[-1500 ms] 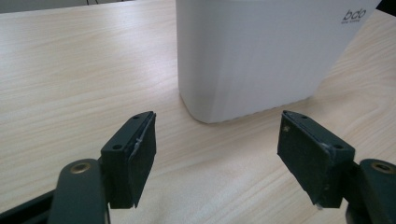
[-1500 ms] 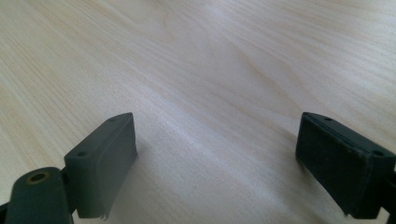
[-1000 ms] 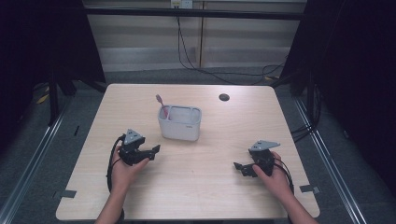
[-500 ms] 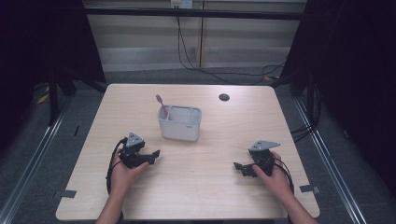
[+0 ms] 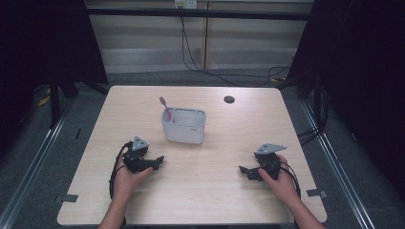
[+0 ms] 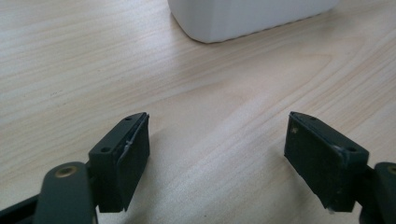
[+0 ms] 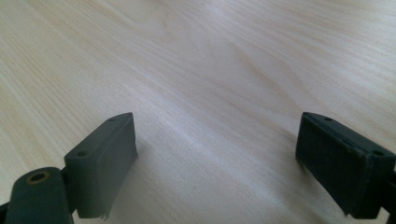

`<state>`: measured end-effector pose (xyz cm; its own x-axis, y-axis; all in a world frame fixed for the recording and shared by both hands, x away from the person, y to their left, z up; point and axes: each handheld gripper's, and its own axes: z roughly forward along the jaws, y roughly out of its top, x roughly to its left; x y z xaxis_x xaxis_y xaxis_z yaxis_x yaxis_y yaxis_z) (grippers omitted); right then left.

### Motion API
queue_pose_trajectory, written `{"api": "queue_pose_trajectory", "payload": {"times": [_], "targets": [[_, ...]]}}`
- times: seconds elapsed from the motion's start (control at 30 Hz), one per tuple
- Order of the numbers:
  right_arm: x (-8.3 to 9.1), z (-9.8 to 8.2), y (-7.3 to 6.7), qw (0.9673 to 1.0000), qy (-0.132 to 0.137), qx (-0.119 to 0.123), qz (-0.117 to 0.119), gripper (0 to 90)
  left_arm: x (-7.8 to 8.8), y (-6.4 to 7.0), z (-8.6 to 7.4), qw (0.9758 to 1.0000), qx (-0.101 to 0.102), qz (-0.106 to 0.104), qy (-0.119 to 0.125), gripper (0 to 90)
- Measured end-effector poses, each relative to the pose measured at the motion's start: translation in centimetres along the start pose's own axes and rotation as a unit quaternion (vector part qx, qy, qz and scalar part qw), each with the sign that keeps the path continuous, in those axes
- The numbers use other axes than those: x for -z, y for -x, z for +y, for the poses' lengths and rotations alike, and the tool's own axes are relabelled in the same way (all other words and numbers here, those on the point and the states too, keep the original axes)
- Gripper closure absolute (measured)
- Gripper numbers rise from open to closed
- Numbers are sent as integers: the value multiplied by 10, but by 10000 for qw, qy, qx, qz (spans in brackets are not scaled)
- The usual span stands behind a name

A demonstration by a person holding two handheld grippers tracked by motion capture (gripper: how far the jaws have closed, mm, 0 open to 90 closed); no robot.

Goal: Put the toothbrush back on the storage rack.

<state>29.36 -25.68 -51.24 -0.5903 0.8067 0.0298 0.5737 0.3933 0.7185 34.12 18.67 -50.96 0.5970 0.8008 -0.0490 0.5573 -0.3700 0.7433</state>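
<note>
Left gripper (image 5: pixel 160 159) near the surface's (image 5: pixel 229 133) front left, fingers just opened wide, holding nothing. Right gripper (image 5: pixel 242 169) near the front right, fingers wide, holding nothing. White box (image 5: pixel 184 126) mid-surface, pink toothbrush (image 5: pixel 165 107) inside.

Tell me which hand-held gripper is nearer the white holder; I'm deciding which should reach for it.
Left. The left hand-held gripper sits just in front of the white holder, slightly to its left. The right hand-held gripper lies farther off, toward the table's right front.

The white holder (image 5: pixel 184 125) stands mid-table; bare table (image 5: pixel 219 186) lies open around it, seemingly on every side.
</note>
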Motion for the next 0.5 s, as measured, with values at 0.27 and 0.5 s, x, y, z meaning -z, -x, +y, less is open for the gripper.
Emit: {"api": "queue_pose_trajectory", "payload": {"times": [0.27,0.5], "targets": [[0,0,0,10000,0,1,0,118,-1,3,0,9999,-97,84,-52,206],[0,0,0,10000,1,2,0,118,-1,3,1,9998,-132,112,-105,188]]}}
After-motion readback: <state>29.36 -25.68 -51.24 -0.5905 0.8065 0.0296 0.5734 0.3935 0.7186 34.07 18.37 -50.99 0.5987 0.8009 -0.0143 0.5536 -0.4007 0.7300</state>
